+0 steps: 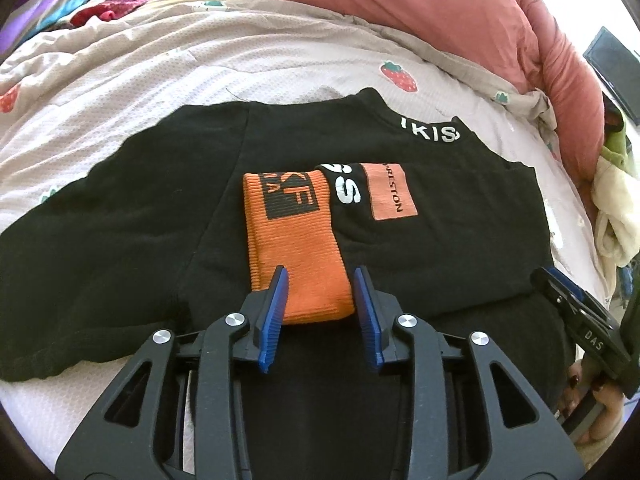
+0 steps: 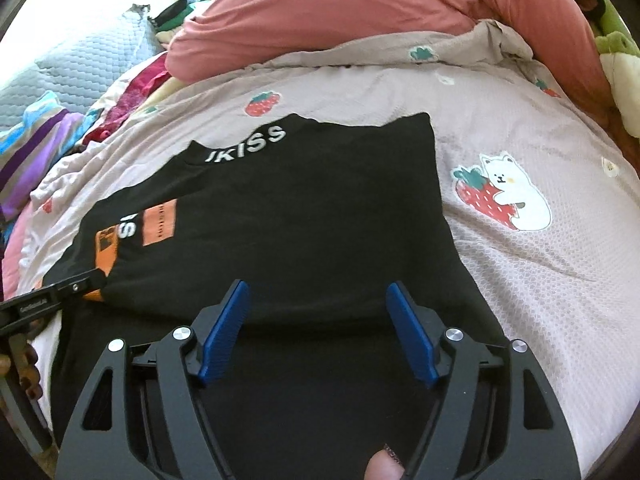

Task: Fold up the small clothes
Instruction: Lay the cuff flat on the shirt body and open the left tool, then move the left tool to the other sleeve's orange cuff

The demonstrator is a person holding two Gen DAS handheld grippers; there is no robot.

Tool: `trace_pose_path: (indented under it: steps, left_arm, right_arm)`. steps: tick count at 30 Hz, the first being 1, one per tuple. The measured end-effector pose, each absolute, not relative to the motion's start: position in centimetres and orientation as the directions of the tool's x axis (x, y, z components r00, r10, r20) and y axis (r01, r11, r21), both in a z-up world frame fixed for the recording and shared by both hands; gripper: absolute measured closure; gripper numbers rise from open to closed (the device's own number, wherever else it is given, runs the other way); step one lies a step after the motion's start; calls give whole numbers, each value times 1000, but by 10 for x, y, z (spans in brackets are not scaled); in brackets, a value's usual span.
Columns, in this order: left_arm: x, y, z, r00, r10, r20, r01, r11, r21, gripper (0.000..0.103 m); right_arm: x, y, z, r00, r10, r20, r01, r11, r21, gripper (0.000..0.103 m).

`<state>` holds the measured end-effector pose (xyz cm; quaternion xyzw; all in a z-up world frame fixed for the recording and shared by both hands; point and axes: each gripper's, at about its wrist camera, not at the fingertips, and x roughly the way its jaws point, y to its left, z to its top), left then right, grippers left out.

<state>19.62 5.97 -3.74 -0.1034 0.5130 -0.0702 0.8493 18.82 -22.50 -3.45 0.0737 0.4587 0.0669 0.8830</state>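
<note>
A black top (image 1: pixel 152 200) with white collar lettering lies on the bed, one sleeve folded across its body so the orange ribbed cuff (image 1: pixel 296 248) lies on the chest. My left gripper (image 1: pixel 322 276) is open, its blue fingers either side of the cuff's near end. The right gripper shows at that view's right edge (image 1: pixel 560 292). In the right wrist view the top (image 2: pixel 304 208) lies partly folded, its right side tucked in. My right gripper (image 2: pixel 318 292) is open and empty over the top's lower part. The left gripper (image 2: pixel 80 284) shows at the left by the orange cuff (image 2: pixel 106 252).
The top lies on a pale quilt (image 2: pixel 520 280) printed with strawberries and a white cat. A bunched pink duvet (image 2: pixel 360 4) lies along the far side. Colourful bedding (image 2: pixel 36 148) is piled at the left. A green and cream plush (image 2: pixel 620 64) sits at the far right.
</note>
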Motion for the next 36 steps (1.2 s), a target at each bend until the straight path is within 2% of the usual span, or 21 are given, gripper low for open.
trace_pose_path:
  steps: [2, 3, 4, 7, 8, 9, 10, 14, 16, 24, 36]
  left_arm:
    - [193, 61, -34, 473, -214, -855, 12, 972, -236, 71]
    - [192, 61, -32, 477, -211, -853, 12, 972, -234, 65]
    - [189, 63, -30, 482, -210, -851, 9, 972, -235, 63]
    - [183, 66, -25, 492, -211, -845, 9, 971, -237, 62]
    - [181, 68, -22, 498, -207, -842, 8, 972, -234, 59]
    - [178, 69, -20, 504, -203, -840, 6, 973, -231, 47]
    - [176, 71, -18, 510, -198, -837, 3, 973, -229, 39]
    - [164, 81, -9, 538, -175, -825, -16, 976, -217, 31]
    - [158, 88, -4, 554, -169, -815, -27, 975, -221, 20]
    - [137, 113, 10, 587, -160, -794, -52, 971, -234, 11]
    - [101, 156, 21, 618, -104, -779, -132, 964, -233, 10]
  right_arm:
    - [185, -222, -30, 573, 197, -796, -55, 978, 202, 30]
    - [184, -221, -28, 574, 198, -794, -54, 977, 205, 24]
    - [182, -220, -25, 581, 199, -789, -52, 977, 208, 14]
    - [178, -213, -16, 592, 208, -778, -63, 975, 212, 13]
    - [178, -211, -14, 595, 204, -777, -64, 976, 207, 11]
    - [176, -209, -10, 600, 200, -774, -67, 977, 201, 10]
    - [175, -207, -7, 605, 201, -770, -71, 977, 199, 8]
    - [170, -197, 5, 619, 196, -760, -81, 979, 187, 6]
    - [167, -192, 11, 628, 196, -753, -86, 979, 184, 6]
    - [153, -167, 30, 651, 204, -731, -109, 978, 176, 5]
    - [137, -106, 54, 661, 274, -699, -234, 960, 155, 5]
